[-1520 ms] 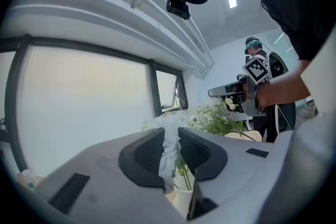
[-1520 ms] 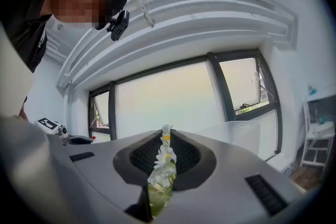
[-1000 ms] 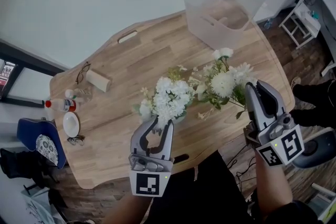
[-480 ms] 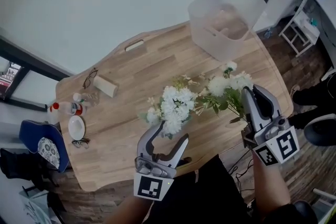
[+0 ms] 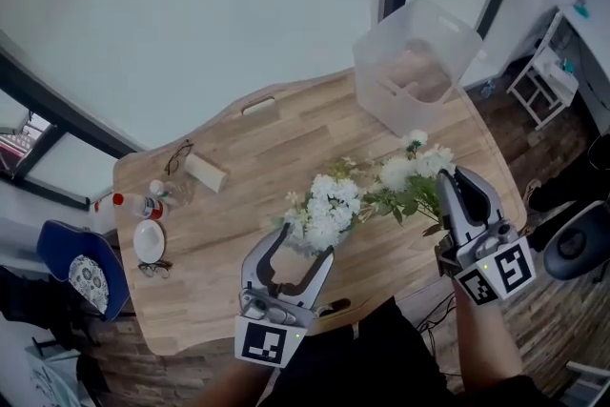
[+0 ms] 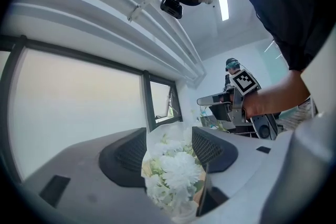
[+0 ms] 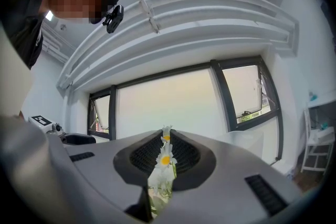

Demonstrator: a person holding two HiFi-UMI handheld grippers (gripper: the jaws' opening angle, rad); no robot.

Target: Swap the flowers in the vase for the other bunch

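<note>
A bunch of white flowers (image 5: 326,208) stands upright near the front of the wooden table (image 5: 248,143); its vase is hidden beneath the blooms. My left gripper (image 5: 305,243) is open just in front of it. Its jaws have just been opening, and in the left gripper view the white blooms (image 6: 178,173) show between the spread pads (image 6: 126,152) without touching them. My right gripper (image 5: 446,188) is shut on the stems of a second bunch (image 5: 410,172) of white and green flowers, held over the table's right side. In the right gripper view small daisies (image 7: 165,159) are pinched between the closed jaws.
A clear plastic bin (image 5: 415,62) stands at the table's far right corner. At the left are a red-capped bottle (image 5: 133,205), a white bowl (image 5: 150,241), glasses (image 5: 177,157) and a pale cylinder (image 5: 207,172). A blue chair (image 5: 76,267) stands off the left edge.
The left jaws have spread wide apart in front of the standing bunch. Both grippers have risen a little, the right one carrying its bunch along.
</note>
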